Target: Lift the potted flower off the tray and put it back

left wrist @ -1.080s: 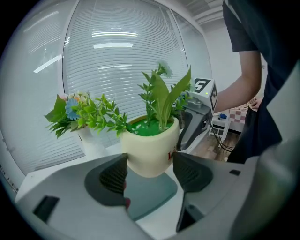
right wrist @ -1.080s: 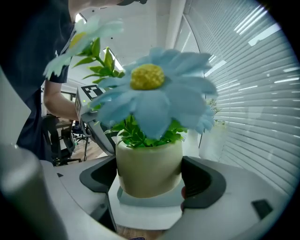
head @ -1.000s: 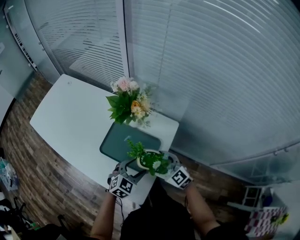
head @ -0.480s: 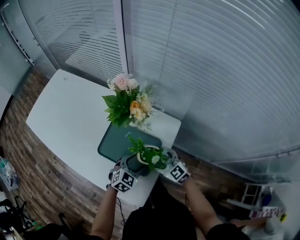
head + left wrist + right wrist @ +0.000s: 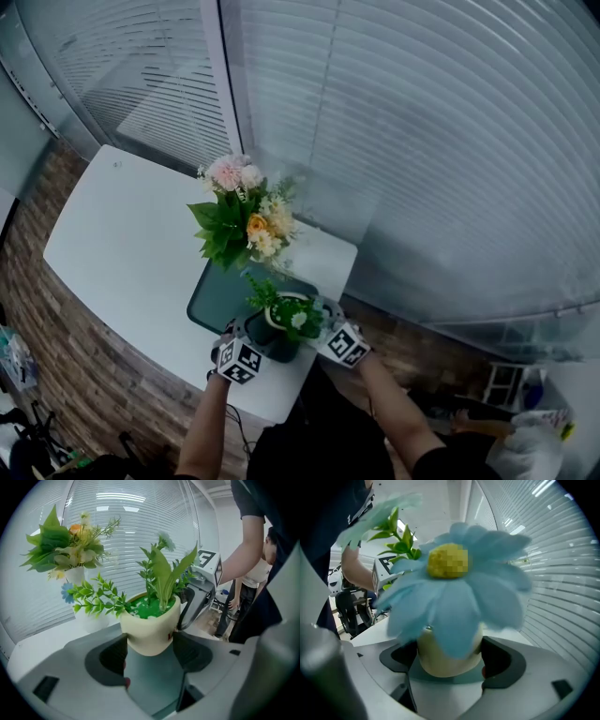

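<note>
Jaws of the left gripper (image 5: 150, 649) are closed on the cream pot of the potted flower (image 5: 150, 626), one dark pad pressed to each side of the pot's lower half. Jaws of the right gripper (image 5: 449, 662) grip the same pot from the opposite side, pads against both flanks.

1. Potted flower: the head view shows it (image 5: 286, 317) held between the left gripper (image 5: 253, 339) and the right gripper (image 5: 317, 328), over the near end of the tray (image 5: 211, 292). It stands upright. Whether its base touches the tray cannot be told.
2. Foliage: green stems and leaves rise from a bright green fill in the pot. In the right gripper view a pale blue flower (image 5: 454, 590) with a yellow centre hangs in front of the lens and covers the top of the pot (image 5: 440, 660).
3. Tray: dark green, rectangular, lying on the white table (image 5: 122, 234) near its right end. Its surface shows below the pot in both gripper views.
4. Bouquet (image 5: 239, 217): pink, orange and cream blooms with broad leaves, standing in a white vase (image 5: 75, 576) just beyond the tray.
5. Surroundings: a glass wall with horizontal blinds (image 5: 422, 141) runs behind the table; wood-pattern floor (image 5: 56, 356) lies to the left.
</note>
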### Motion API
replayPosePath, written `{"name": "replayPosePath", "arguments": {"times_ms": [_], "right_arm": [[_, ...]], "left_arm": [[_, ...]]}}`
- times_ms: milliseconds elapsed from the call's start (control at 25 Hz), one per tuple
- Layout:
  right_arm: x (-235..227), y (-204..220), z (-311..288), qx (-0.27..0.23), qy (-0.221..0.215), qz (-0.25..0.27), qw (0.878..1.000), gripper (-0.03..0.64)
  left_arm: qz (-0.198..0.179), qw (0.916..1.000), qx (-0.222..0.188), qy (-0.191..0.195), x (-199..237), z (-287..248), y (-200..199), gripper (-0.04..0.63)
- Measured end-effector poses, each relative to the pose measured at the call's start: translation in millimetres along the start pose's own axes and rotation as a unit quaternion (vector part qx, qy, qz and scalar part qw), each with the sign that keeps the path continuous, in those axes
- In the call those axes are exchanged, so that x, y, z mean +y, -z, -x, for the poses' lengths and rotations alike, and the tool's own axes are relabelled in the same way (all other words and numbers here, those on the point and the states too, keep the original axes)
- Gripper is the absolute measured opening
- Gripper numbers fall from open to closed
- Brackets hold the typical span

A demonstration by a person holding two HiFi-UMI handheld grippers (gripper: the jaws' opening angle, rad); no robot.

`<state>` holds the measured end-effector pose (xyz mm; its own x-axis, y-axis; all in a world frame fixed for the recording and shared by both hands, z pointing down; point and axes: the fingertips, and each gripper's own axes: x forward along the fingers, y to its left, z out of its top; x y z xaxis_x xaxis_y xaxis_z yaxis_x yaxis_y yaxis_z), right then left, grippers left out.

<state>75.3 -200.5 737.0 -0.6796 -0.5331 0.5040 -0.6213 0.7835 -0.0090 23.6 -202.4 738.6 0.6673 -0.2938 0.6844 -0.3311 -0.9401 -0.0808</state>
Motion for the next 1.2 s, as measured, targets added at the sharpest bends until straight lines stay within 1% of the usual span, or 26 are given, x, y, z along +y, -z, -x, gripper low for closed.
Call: {"name": "replayPosePath", "arguments": {"times_ms": [80,280,440,680,960,1120,1200], "right_arm": [[-2,2,-2,0.013,-0.001,-0.001,1.000,0.394],[-9,11,-8,0.018,0.000,-0.004,1.000,0.394],[-14,21,-11,0.023,0.005,-0.012,1.000,0.394],[-21,27,-16,0.024,0.008,-0.018,1.000,0.394],[-27,26,-21,0.019,0.008,-0.025,0.999,0.394],[-27,26,-18,0.033,0.002,-0.020,0.999,0.394],[-27,27,-20,0.029,0.002,-0.023,0.999,0.394]], "left_arm": [[0.003,1.0000,0.006,0.002,2,-4,4,0.290],[0.010,0.9998,0.018,0.010,5,-15,8,0.290],[0.005,0.9994,0.027,0.020,6,-25,10,0.290],[0.003,0.9991,0.037,0.020,11,-34,11,0.290],[0.011,0.9990,0.034,0.027,17,-37,12,0.290],[0.009,0.9991,0.031,0.028,17,-38,12,0.290],[0.009,0.9991,0.031,0.028,17,-38,13,0.290]]}}
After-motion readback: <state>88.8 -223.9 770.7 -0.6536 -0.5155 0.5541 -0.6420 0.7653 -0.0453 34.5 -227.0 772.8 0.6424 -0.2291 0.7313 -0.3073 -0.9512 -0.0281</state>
